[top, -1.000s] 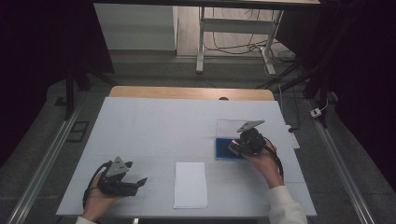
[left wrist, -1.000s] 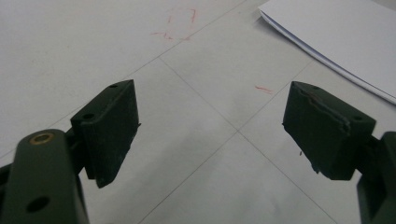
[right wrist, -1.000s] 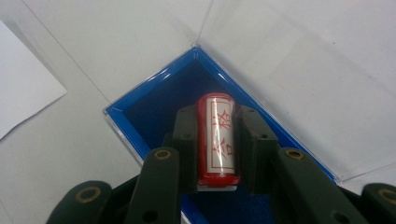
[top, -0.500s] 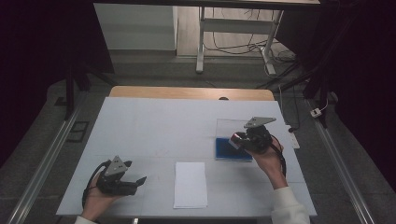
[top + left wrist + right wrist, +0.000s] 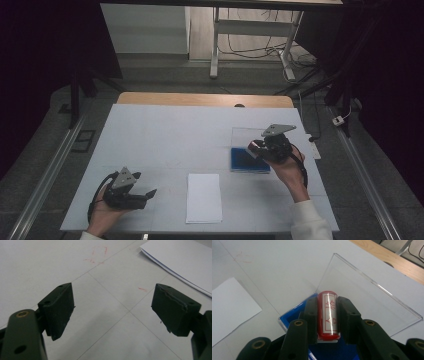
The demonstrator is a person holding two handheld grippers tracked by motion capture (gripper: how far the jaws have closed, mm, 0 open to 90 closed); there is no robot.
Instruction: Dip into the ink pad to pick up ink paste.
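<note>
The white table (image 5: pixel 165 135) lies under both tongs. A sheet of paper (image 5: pixel 204 197) lies between them. The blue case (image 5: pixel 242 161) with its clear lid raised sits below the right tongs (image 5: pixel 327 315), which clench a red stamp (image 5: pixel 327 315) above it. The left tongs (image 5: pixel 112 307) gape, released.

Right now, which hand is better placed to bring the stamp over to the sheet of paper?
Right. The right gripper already clamps the red stamp; the left gripper is open beside the paper.
</note>
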